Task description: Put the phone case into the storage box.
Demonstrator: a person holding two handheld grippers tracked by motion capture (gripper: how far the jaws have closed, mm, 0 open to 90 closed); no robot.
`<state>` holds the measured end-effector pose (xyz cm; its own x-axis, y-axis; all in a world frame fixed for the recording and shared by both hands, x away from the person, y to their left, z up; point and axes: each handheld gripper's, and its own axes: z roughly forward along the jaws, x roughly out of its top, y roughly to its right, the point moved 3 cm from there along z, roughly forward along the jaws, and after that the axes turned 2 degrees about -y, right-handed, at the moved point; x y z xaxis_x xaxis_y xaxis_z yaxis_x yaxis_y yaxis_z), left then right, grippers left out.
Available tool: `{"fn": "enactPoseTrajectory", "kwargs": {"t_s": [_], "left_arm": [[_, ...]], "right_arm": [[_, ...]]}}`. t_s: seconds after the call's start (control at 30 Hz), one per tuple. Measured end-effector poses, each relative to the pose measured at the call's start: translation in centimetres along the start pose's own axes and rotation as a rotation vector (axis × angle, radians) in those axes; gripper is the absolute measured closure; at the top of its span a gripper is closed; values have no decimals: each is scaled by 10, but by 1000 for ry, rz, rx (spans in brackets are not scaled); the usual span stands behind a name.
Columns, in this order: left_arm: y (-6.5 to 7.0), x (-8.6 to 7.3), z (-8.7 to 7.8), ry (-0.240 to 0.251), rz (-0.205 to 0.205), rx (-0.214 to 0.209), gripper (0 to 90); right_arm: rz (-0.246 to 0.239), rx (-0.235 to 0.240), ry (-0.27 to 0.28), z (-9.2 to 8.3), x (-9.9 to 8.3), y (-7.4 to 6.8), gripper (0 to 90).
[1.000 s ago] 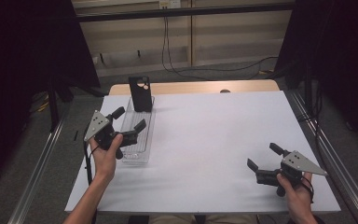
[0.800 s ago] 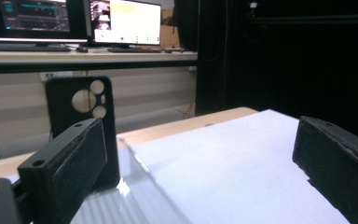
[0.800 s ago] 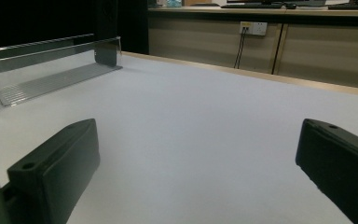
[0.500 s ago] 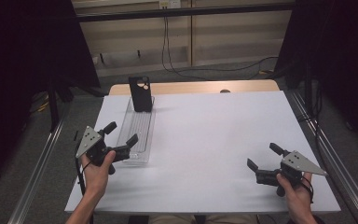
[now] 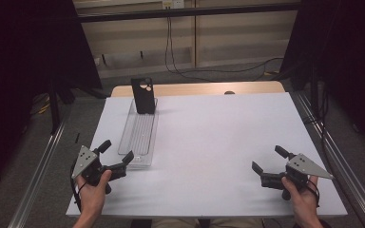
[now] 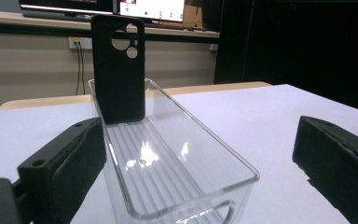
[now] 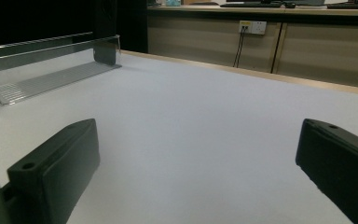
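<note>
You have a clear plastic tray lying long and narrow on the white bench, toward its left side, its ribbed floor bare along most of its length. At the tray's far end a black phone case stands upright inside it, leaning against the end wall, camera cut-outs at the top.

Two hands reach in from the table's near edge, each holding a gripper. The left gripper sits low at the left with jaws spread wide; the right gripper rests at the right, jaws equally apart.
</note>
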<state>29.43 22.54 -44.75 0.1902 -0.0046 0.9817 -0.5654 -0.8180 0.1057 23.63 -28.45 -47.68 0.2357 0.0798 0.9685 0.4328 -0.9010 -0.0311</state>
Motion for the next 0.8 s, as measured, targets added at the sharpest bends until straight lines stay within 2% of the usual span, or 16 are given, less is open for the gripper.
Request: {"fn": "enactPoseTrajectory", "kwargs": {"t_s": [0.03,0.1,0.13,0.23,0.3,0.33,0.37,0.4,0.43,0.5,0.57,0.63,0.67,0.7,0.8], "left_arm": [[3,0,-3,16,-1,11,30],[8,-1,-7,-14,5,2,29],[10,-2,-7,-13,-3,-5,28],[11,-8,-10,-23,18,-8,28],[10,-12,-12,-18,10,-5,27],[10,-14,-12,-14,-14,1,28],[9,-16,-14,-21,-31,-16,28],[9,-17,-14,-27,-16,-30,28],[8,-19,-14,-29,5,2,28],[5,-20,-14,-33,-23,14,30],[5,-19,-18,-16,-18,36,36],[5,-20,-21,-16,-37,53,36],[5,-20,-23,-17,-32,56,36],[5,-21,-23,-27,-11,69,36],[3,-20,-21,-36,-17,60,36]], "right_arm": [[2,-2,-1,0,0,0,0],[0,-9,3,0,0,1,0],[6,-9,1,-1,-1,1,0],[9,-13,1,-1,-1,2,0],[11,-13,1,-2,-1,2,0],[8,-16,1,-2,-1,2,0],[14,-19,3,-2,-1,2,0],[13,-16,0,-2,-1,2,0],[5,-12,-4,-2,-2,2,0],[12,-21,-4,0,-2,2,0],[9,-15,-5,0,-2,2,0],[8,-14,-5,-1,-2,2,0],[3,-14,-6,-1,-2,2,0],[-3,-8,-7,-1,-2,1,0],[-6,-3,-11,0,-2,-1,0]]}}
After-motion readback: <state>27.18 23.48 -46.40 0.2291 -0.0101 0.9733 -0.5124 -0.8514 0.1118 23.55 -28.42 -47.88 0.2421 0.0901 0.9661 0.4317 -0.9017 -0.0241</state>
